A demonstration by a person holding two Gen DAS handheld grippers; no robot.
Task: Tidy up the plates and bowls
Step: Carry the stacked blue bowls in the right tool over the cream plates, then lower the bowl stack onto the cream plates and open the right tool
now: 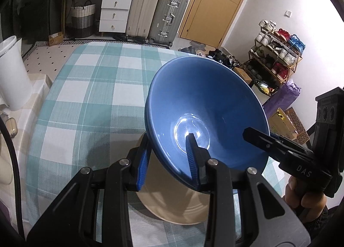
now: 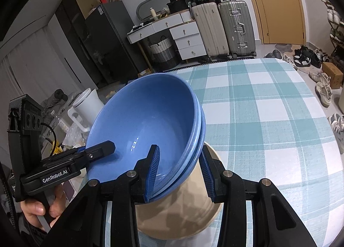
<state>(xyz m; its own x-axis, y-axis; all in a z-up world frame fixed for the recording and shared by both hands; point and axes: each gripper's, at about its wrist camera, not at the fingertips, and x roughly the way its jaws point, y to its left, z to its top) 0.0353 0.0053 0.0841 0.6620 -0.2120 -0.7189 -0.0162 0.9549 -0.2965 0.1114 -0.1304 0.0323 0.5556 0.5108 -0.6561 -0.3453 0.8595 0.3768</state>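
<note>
While both tongs [image 1: 167, 156] clamp it, bowl [image 1: 206, 105] tilts.

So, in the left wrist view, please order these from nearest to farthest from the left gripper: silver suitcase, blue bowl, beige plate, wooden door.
1. Blue bowl, its rim is between the left gripper fingers.
2. Beige plate, just below on the table.
3. Silver suitcase, beyond the table.
4. Wooden door, behind the suitcase, to its right.

The stacked bowls [image 1: 204, 105] are tilting above a plate [image 1: 172, 199] that is lying on the worktop [image 1: 90, 88]. The left gripper [image 1: 167, 161] and right gripper [image 2: 178, 174] are pinching opposite rims
</note>
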